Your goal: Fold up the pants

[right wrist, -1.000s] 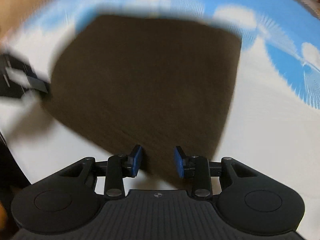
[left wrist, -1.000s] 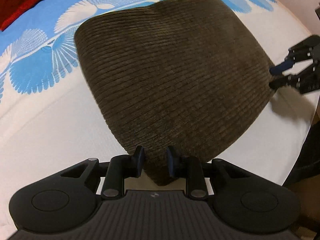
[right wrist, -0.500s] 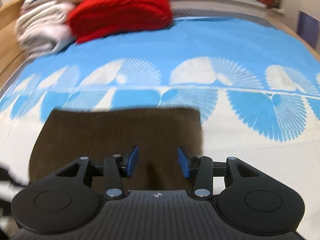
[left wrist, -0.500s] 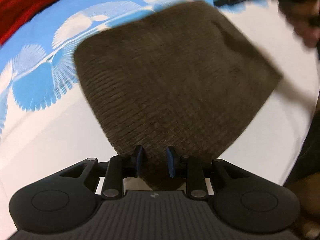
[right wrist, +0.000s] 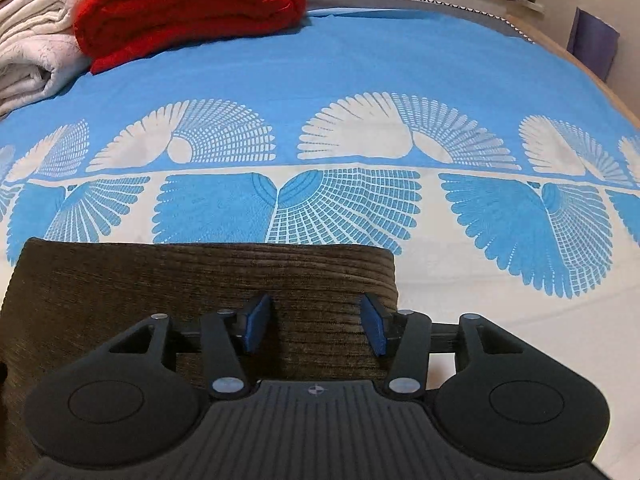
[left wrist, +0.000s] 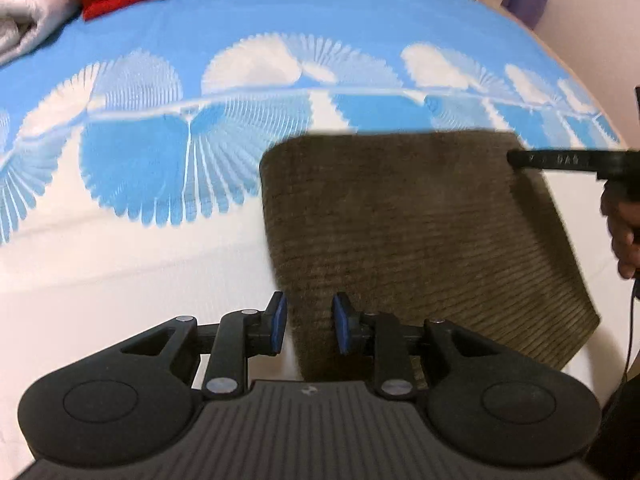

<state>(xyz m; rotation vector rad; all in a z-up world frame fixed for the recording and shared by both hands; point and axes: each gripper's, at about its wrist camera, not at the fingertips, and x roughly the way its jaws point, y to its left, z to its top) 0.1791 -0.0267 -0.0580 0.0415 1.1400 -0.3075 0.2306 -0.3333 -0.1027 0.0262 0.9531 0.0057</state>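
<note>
The right gripper (right wrist: 316, 328) has opened its jaws wider, and they are opening more now. The brown pants (right wrist: 200, 280) lie under it, not pinched. It has swung round to face the far red blanket (right wrist: 188, 4). In the left view, the pants (left wrist: 420, 232) have slid to the right, and the right gripper's finger (left wrist: 560, 160) now reaches over their far right corner.

Folded brown corduroy pants (right wrist: 208, 280) lie flat on the blue-and-white patterned bedspread (right wrist: 360, 80), under and ahead of the right gripper (right wrist: 316, 330); its blue-padded jaws are opening, clear of the cloth; folded red blanket (right wrist: 188, 8) and white towels (right wrist: 32, 52) far ahead-left.
</note>
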